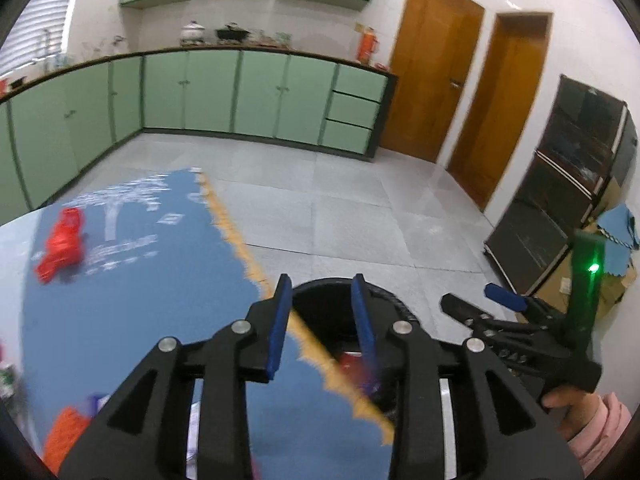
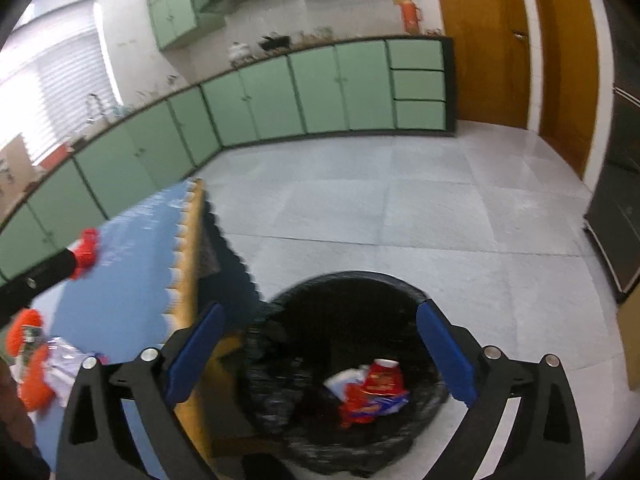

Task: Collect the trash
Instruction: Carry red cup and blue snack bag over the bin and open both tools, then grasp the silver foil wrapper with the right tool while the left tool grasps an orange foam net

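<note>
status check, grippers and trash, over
Left gripper and right gripper open, nothing held, both over black bin. Wrappers in bin; red wrapper on blue tablecloth. Nothing in the way.

Your right hand-held gripper gapes wide over the black-lined bin.
Red wrappers lie inside; blue-topped bench at nine o'clock.

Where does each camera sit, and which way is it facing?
Left wrist: on the left hand-held gripper, angled down over the table edge at the bin; the right hand-held gripper and a hand show.
Right wrist: on the right hand-held gripper, angled down into the bin.
Shared: bin, table, green cabinets.
</note>
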`<state>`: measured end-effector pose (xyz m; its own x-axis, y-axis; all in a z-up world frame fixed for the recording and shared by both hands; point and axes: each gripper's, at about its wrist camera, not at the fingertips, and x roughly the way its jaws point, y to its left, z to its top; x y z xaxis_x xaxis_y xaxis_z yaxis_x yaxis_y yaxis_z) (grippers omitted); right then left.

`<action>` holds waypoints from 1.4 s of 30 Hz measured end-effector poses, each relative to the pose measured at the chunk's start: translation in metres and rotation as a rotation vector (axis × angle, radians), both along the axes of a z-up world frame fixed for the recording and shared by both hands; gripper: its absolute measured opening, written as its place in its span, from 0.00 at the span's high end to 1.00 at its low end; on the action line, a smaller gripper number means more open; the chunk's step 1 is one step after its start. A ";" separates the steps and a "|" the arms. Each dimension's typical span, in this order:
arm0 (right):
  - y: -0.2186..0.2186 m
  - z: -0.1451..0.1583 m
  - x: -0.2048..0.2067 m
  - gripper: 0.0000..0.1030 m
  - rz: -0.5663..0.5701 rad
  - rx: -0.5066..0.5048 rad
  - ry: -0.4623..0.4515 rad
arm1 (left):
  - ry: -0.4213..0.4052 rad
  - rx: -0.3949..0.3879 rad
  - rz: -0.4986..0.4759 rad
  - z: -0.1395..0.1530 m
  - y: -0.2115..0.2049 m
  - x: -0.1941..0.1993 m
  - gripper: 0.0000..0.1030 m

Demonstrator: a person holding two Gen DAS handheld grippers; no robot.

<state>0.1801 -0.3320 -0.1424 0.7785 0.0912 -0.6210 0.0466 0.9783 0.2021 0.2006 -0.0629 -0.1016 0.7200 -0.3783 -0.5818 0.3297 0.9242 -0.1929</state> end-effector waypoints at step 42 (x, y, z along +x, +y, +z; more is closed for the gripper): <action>0.209 -0.024 -0.062 0.07 0.360 -0.099 -0.043 | 0.098 0.109 0.353 -0.078 0.166 -0.114 0.75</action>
<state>0.1176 -0.1235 -0.1663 0.7331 0.3050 -0.6079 -0.3100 0.9454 0.1005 0.0863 0.1035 -0.1795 0.7337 -0.0495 -0.6776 -0.0275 0.9944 -0.1024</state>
